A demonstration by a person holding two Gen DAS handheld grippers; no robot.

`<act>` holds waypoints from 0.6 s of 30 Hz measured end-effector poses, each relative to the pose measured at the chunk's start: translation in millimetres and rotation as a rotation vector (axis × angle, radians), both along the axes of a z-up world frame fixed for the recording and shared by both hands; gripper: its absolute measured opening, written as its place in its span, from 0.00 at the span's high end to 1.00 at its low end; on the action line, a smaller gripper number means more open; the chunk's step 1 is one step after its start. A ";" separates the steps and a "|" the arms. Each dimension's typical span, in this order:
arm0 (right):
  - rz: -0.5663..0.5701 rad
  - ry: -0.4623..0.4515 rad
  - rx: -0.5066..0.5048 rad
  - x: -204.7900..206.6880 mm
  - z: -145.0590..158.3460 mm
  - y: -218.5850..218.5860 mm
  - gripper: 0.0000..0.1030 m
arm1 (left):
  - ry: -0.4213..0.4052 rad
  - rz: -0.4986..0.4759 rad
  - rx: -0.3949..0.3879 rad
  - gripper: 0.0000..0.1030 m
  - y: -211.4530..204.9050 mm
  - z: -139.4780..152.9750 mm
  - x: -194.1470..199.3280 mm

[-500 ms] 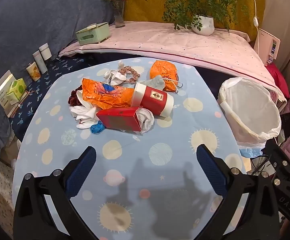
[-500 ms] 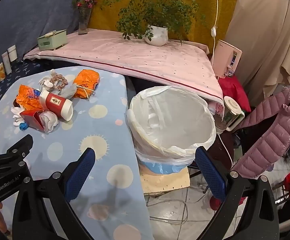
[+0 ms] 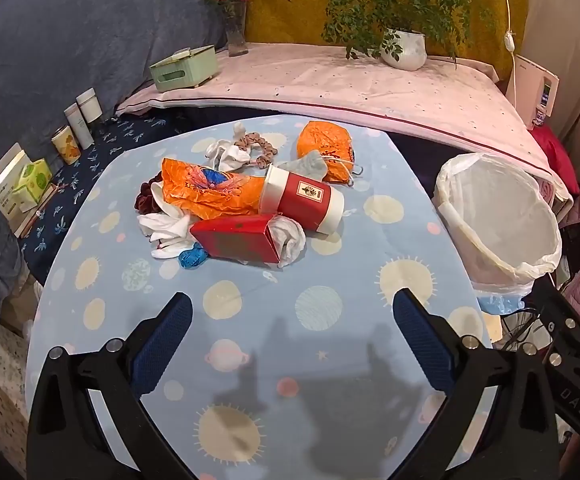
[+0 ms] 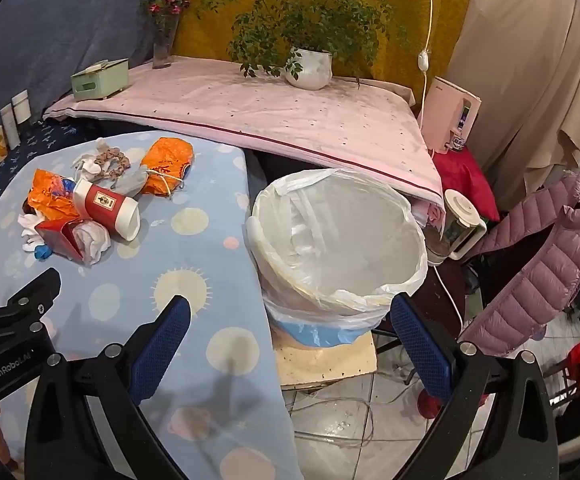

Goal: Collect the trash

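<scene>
A pile of trash lies on the blue spotted table (image 3: 330, 320): a red paper cup (image 3: 304, 198) on its side, a red carton (image 3: 235, 238) stuffed with white tissue, an orange plastic bag (image 3: 205, 192), a second orange bag (image 3: 326, 148), white tissues (image 3: 165, 228) and a blue wad (image 3: 191, 258). My left gripper (image 3: 292, 320) is open and empty, above the table short of the pile. My right gripper (image 4: 290, 322) is open and empty, at the near rim of the white-lined bin (image 4: 338, 236). The cup also shows in the right wrist view (image 4: 105, 208).
The bin (image 3: 498, 220) stands right of the table. A pink-covered bench (image 3: 330, 80) behind holds a potted plant (image 3: 404, 46), a flower vase (image 3: 235, 32) and a green box (image 3: 183, 68). Tins (image 3: 77, 124) line the left. A pink jacket (image 4: 538, 248) and kettle (image 4: 460, 220) sit right.
Both views have shifted slightly; the pile and the bin sit a little nearer in frame. Both grippers stay open and empty.
</scene>
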State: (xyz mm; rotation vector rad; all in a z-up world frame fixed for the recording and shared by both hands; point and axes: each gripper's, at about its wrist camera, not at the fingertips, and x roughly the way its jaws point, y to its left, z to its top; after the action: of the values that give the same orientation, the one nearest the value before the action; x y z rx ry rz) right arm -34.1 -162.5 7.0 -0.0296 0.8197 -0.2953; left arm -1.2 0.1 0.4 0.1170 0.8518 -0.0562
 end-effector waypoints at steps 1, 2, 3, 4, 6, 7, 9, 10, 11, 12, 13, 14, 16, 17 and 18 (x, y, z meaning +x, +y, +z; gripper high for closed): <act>0.000 0.000 0.000 0.0 0.0 -0.4 0.07 | 0.001 0.003 0.002 0.07 -0.5 -0.5 0.9; 0.001 0.000 0.001 0.1 0.1 -0.1 0.07 | 0.001 0.003 0.003 0.07 -0.9 -0.3 0.9; 0.001 0.000 0.002 0.0 0.1 -0.7 0.07 | 0.001 0.002 0.004 0.07 -1.0 -0.4 0.9; 0.000 0.000 0.000 0.1 0.1 -0.3 0.07 | 0.001 0.002 0.003 0.07 -1.3 -0.4 0.8; 0.000 0.002 0.002 0.4 0.0 -0.6 0.07 | 0.002 0.002 0.003 0.07 -1.3 -0.4 0.8; 0.000 0.002 0.001 0.3 0.2 0.3 0.07 | 0.001 0.002 0.003 0.07 -1.4 -0.4 0.8; 0.000 0.003 0.000 0.3 0.0 -0.1 0.07 | 0.001 0.001 0.002 0.07 -1.4 -0.2 0.7; 0.000 0.003 0.001 0.3 0.1 -0.5 0.07 | 0.001 0.002 0.004 0.07 -1.4 -0.4 0.9; 0.000 0.002 0.001 0.2 0.0 -0.3 0.07 | 0.000 0.001 0.005 0.07 -2.9 -1.0 1.0; -0.001 0.001 0.001 0.2 0.2 -0.8 0.07 | -0.002 0.000 0.005 0.07 -5.3 -3.1 1.4; -0.001 0.001 0.002 0.1 0.3 -0.8 0.07 | -0.003 0.000 0.005 0.07 -5.1 -2.9 2.4; 0.000 0.001 0.002 0.1 0.4 -0.7 0.07 | -0.004 -0.001 0.005 0.07 -3.8 -3.1 2.8; 0.000 -0.001 0.001 0.0 0.5 -0.9 0.07 | -0.003 0.000 0.005 0.07 -4.0 -2.9 2.9; -0.001 -0.002 0.001 0.4 0.3 -0.8 0.07 | -0.003 0.001 0.005 0.07 -3.9 -2.8 2.9; -0.002 -0.003 0.002 0.3 0.2 -1.1 0.07 | -0.003 0.001 0.005 0.07 -4.0 -2.8 2.9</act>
State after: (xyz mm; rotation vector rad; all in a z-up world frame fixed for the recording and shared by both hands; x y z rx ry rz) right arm -33.8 -163.6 7.2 -0.0262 0.8166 -0.2965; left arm 1.7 -3.9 -2.4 0.1219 0.8487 -0.0532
